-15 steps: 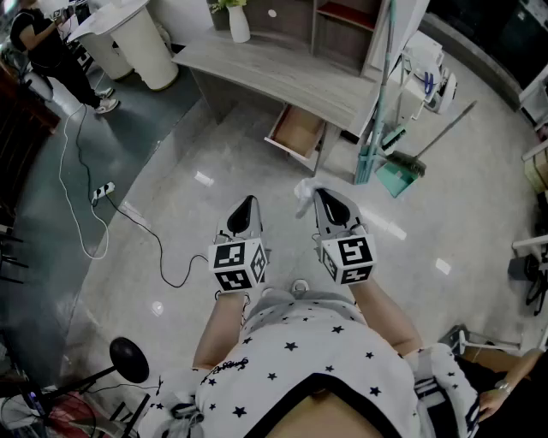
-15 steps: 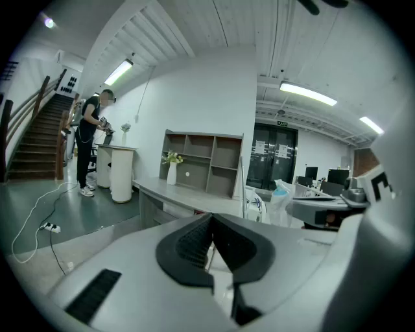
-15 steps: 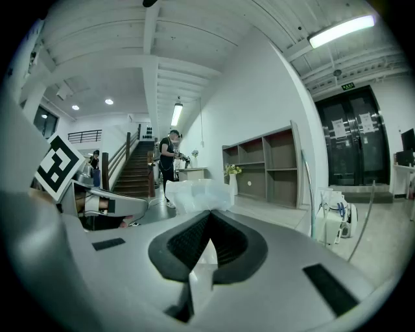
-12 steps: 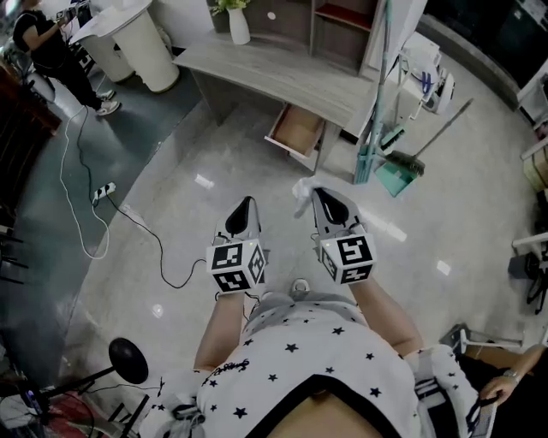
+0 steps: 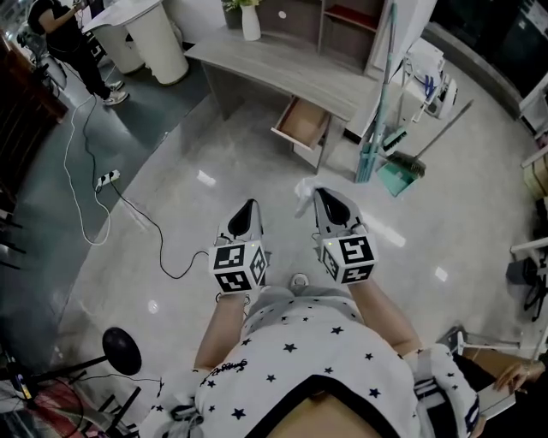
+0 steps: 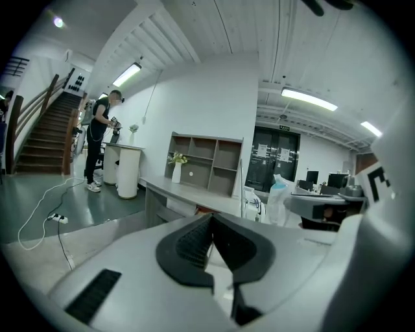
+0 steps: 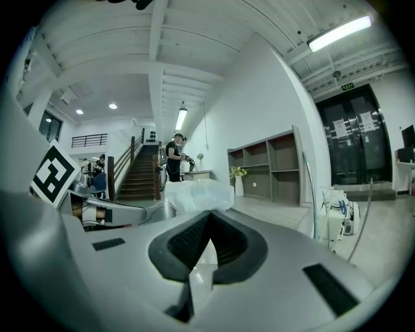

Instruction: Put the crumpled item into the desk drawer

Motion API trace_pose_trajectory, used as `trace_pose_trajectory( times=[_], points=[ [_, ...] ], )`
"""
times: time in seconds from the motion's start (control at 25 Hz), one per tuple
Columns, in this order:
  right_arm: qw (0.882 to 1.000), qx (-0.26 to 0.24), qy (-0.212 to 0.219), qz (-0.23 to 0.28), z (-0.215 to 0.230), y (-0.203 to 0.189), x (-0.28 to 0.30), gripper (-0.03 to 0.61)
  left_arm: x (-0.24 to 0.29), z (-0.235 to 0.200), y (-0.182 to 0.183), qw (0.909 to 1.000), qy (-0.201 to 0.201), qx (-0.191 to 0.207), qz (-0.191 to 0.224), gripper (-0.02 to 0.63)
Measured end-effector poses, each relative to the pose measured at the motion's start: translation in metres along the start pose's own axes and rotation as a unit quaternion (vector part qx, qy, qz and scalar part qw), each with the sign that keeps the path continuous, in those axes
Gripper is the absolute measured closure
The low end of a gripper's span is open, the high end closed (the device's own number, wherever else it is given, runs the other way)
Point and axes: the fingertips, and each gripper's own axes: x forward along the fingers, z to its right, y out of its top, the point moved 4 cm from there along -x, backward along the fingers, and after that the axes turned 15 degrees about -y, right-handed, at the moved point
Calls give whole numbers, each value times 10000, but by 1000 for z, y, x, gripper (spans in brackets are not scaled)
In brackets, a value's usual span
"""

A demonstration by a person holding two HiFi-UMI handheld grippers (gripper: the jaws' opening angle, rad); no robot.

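A crumpled white item (image 5: 306,193) pokes out from the tips of my right gripper (image 5: 318,194), which is shut on it; in the right gripper view the crumpled item (image 7: 198,195) bulges just beyond the closed jaws. My left gripper (image 5: 249,204) is shut and holds nothing, level with the right one and to its left. Both hang above the pale floor. Ahead stands a grey desk (image 5: 282,73) with its wooden drawer (image 5: 303,125) pulled out and open toward me. The left gripper view shows the same desk (image 6: 188,194) beyond the closed jaws.
A mop and a teal dustpan (image 5: 396,175) lean right of the desk. A white vase (image 5: 250,21) stands on the desk top. A cable and power strip (image 5: 106,179) trail over the floor at left. A person (image 5: 64,34) stands by white bins (image 5: 161,38) at far left.
The desk and open drawer have shifted slightly right and up in the head view. Both grippers keep their pose, the right still shut on the crumpled item.
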Motion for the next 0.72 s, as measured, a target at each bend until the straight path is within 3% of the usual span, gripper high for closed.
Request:
trace_pose_trajectory(
  times=[0.72],
  points=[
    [9997, 61, 212, -59, 13, -4, 5, 584, 7, 16, -6, 9998, 102, -147, 47, 603]
  ],
)
